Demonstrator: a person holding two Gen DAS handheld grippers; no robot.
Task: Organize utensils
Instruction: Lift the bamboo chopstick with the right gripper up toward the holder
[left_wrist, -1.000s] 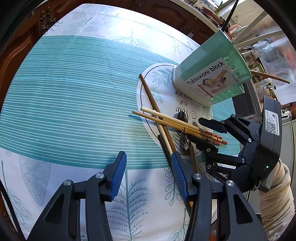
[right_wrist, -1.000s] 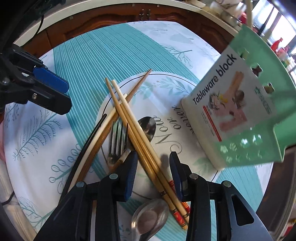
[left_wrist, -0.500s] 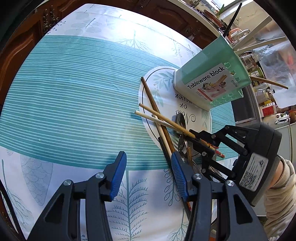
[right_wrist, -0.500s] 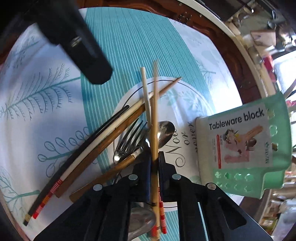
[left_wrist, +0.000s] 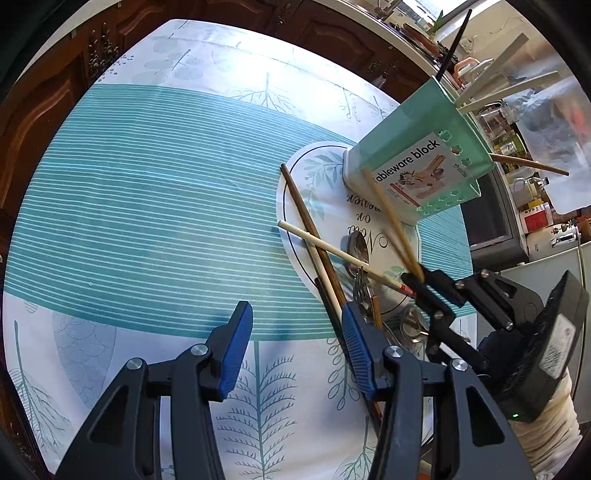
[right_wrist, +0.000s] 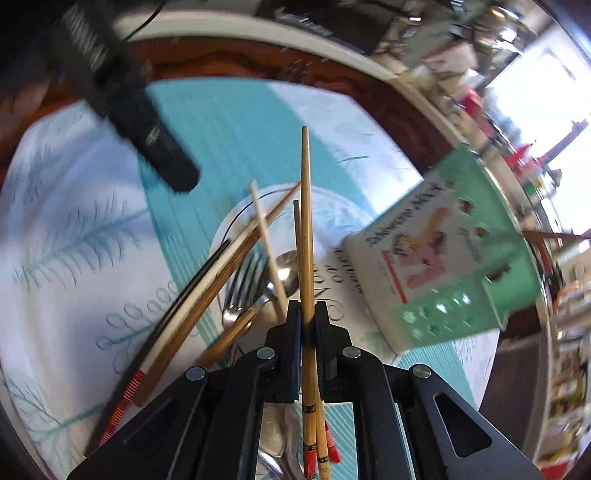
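right gripper (right_wrist: 306, 312): jaws squeezed tight on a bamboo chopstick (right_wrist: 306, 229). It runs straight out ahead between the pads, with the red-banded end sticking back behind them. From the left camera the same gripper (left_wrist: 415, 275) has the stick angled up off the table, tip in front of the holder's label.

left gripper (left_wrist: 291, 345): jaws wide apart, nothing in them, hanging over the tablecloth (left_wrist: 147, 206) just left of the pile.

utensil holder (left_wrist: 421, 162): mint green, "Tableware block" sticker, sitting on the far edge of the round placemat (left_wrist: 332, 206). It already has a few sticks poking out the top.

pile on the placemat: a pale chopstick (left_wrist: 332, 251) lies across a dark brown chopstick (left_wrist: 306, 221), with a spoon (right_wrist: 286, 271) and a fork (right_wrist: 240, 284) beside them. A second spoon (left_wrist: 413, 326) is nearer the right gripper.

heads up: right camera is pretty blurry, so the small stuff is hard to read.
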